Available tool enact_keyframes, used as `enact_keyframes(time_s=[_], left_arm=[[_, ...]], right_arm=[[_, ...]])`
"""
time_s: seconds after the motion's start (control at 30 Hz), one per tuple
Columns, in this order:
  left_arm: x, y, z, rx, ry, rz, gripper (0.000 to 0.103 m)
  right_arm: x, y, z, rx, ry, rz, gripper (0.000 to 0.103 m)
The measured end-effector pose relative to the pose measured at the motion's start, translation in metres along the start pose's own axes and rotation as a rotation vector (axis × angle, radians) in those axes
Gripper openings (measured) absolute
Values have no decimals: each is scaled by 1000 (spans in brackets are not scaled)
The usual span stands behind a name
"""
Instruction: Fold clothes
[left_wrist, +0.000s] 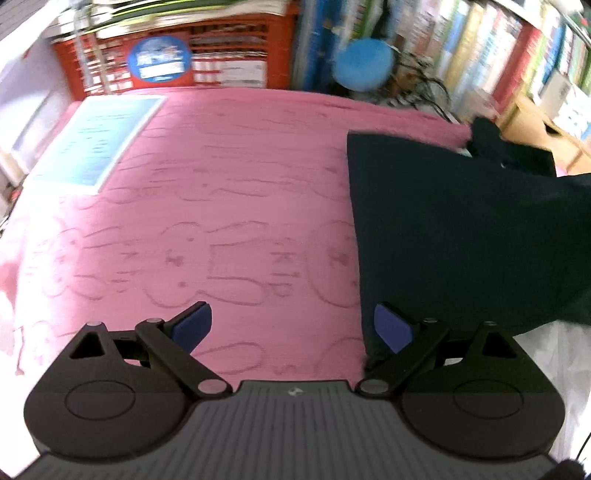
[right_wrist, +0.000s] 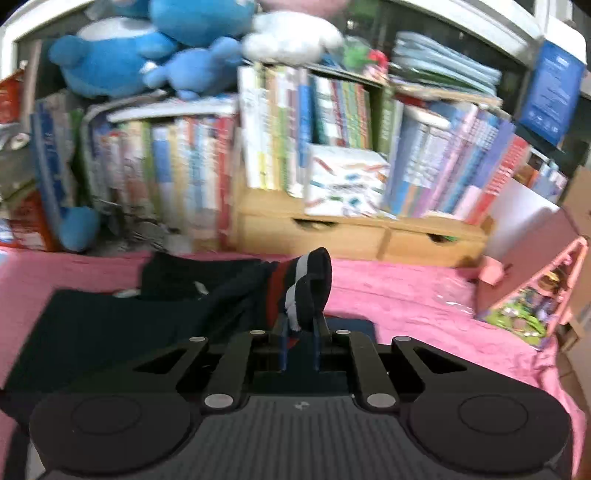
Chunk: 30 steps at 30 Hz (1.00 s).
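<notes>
Nearest the left wrist camera, the left black two-finger gripper (left_wrist: 292, 325) hovers with its blue-padded fingers (left_wrist: 195, 323) spread wide, gripping nothing; the right-hand pad lies just beside the near edge of a dark navy cloth garment (left_wrist: 454, 229). Nearest the right wrist camera, the right black two-finger gripper (right_wrist: 299, 332) stands pressed together on a raised fold of that garment, a cuff-like end with white and red stripes (right_wrist: 295, 288). Beneath both lies a pink textured blanket with embossed rabbit figures (left_wrist: 229, 192); its raised letters are too soft to read with confidence. The garment is spread flat over the right part of the blanket in the left view, one portion bunched at its far edge. Farther off, a pale blue and white printed sheet (left_wrist: 96, 140) lies on the blanket's far left corner, its text blurred. Beyond stand an orange-red slatted plastic crate with a round blue label (left_wrist: 166, 59), unreadable, a wooden drawer unit (right_wrist: 354, 236), rows of upright books (right_wrist: 258, 147), and blue plush toys (right_wrist: 147, 44) on top.
</notes>
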<state>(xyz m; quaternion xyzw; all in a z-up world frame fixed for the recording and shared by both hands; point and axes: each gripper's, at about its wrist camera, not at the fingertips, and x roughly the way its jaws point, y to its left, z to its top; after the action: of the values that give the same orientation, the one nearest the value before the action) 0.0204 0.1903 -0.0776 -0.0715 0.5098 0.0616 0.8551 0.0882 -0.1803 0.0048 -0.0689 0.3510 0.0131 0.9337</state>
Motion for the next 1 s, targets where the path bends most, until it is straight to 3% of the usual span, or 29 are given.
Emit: enact_keyframes(time_s=[0.17,0.4,0.57,0.63,0.8,0.87,0.93,1.0], left_arm=[[9,-19,-1,54,24,15,96],[10,-27,0,68,35,51,97],[13,-20,2,56,32,190,97],[8,-20,7,52,6,205,97],[-6,-45,23,77,-100,78,97],[-5,-62,29,104,-124,42,97],[-1,-75,32,136,-136,19,97],[3,-88,34,168,-149,-4,97]], right_arm=[[24,-23,-17,19,52,-21,15],[50,-21,-31,-34,76,-6,15],[71,-23,-43,-56,133,-3,16],[81,-24,-51,-63,163,-3,16],[98,-25,-72,-107,186,-5,21],[106,-29,-80,-97,210,0,31],[113,-35,-87,-74,264,-6,50],[110,-40,-91,-57,282,-32,59]])
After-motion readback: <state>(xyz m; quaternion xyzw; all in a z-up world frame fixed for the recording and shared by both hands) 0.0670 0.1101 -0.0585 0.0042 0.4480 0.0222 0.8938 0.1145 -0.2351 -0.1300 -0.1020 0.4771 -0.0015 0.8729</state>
